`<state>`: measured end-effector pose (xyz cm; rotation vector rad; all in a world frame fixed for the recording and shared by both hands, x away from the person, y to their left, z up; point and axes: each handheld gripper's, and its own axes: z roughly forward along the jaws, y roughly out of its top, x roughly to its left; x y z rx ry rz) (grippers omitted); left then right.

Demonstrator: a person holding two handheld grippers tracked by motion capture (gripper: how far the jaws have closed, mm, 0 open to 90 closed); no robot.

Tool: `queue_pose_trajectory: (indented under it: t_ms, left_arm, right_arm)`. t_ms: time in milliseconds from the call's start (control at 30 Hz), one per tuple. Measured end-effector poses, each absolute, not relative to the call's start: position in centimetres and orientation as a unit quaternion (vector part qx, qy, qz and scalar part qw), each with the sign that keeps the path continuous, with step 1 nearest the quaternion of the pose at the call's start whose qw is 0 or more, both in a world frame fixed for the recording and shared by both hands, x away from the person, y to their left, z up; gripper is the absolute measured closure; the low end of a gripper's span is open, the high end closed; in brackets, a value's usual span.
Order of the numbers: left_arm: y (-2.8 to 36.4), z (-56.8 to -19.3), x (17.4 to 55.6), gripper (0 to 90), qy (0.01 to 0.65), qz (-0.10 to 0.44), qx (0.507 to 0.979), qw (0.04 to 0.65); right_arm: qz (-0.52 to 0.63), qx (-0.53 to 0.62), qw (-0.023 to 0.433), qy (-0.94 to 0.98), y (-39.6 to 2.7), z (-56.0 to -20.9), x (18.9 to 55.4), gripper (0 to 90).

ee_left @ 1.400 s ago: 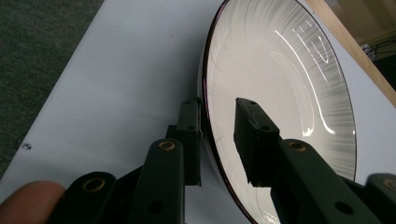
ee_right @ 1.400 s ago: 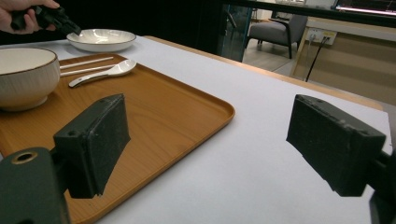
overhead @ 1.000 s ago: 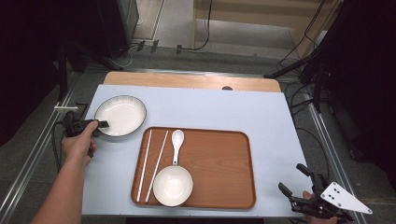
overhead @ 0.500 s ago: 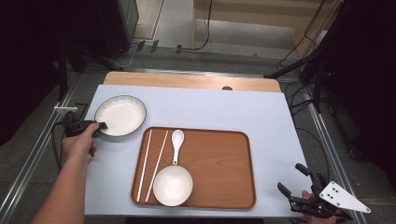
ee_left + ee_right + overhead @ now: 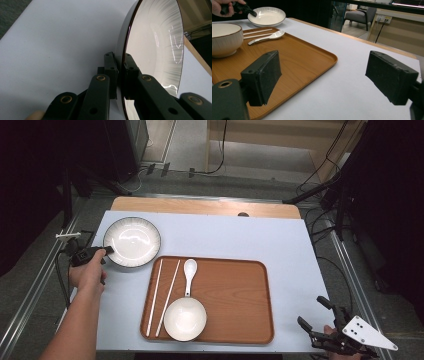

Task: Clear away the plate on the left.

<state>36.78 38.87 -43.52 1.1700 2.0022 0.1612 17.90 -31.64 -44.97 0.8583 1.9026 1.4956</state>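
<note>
The left gripper (image 5: 102,251) had just been closing, and its jaws now pinched the near rim of the white plate (image 5: 132,241), one pad inside the rim and one outside, as the left gripper view (image 5: 119,72) showed plainly. The plate sat at the far left of the pale blue table top (image 5: 280,240), just beyond the corner of the wooden tray (image 5: 235,290). On the tray lay a pair of chopsticks (image 5: 162,295), a white spoon (image 5: 189,275) and a white bowl (image 5: 185,319). The right gripper (image 5: 315,317) hung off the table's near right corner, jaws spread wide and holding nothing (image 5: 324,77).
</note>
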Motion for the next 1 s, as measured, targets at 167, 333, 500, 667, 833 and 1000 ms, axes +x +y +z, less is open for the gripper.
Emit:
queue_pose_trajectory:
  t_ms: [167,333,500,667,833,1000]
  left_arm:
    - [38.8,-43.5,36.5,85.1,0.788,0.074,0.462,0.401]
    - [39.0,-43.0,36.1,85.1,0.775,0.084,0.464,0.421]
    - [39.3,-42.2,35.5,85.2,0.76,0.08,0.458,0.453]
    - [39.2,-41.7,35.1,85.2,0.751,0.078,0.467,0.461]
    - [38.5,-41.3,34.9,85.2,0.74,0.068,0.478,0.468]
    - [37.4,-40.8,34.8,85.2,0.727,0.059,0.492,0.476]
  right_arm:
    - [0.558,0.325,0.287,0.707,-31.8,-45.0,17.8,13.1]
    - [0.559,0.323,0.286,0.708,-31.8,-44.9,17.8,13.1]
    - [0.562,0.325,0.284,0.706,-31.8,-44.9,17.8,13.1]
    - [0.561,0.323,0.283,0.707,-31.6,-44.9,17.9,13.1]
    - [0.562,0.321,0.282,0.708,-31.5,-44.9,17.9,13.1]
    - [0.56,0.321,0.282,0.709,-31.4,-44.9,17.9,13.1]
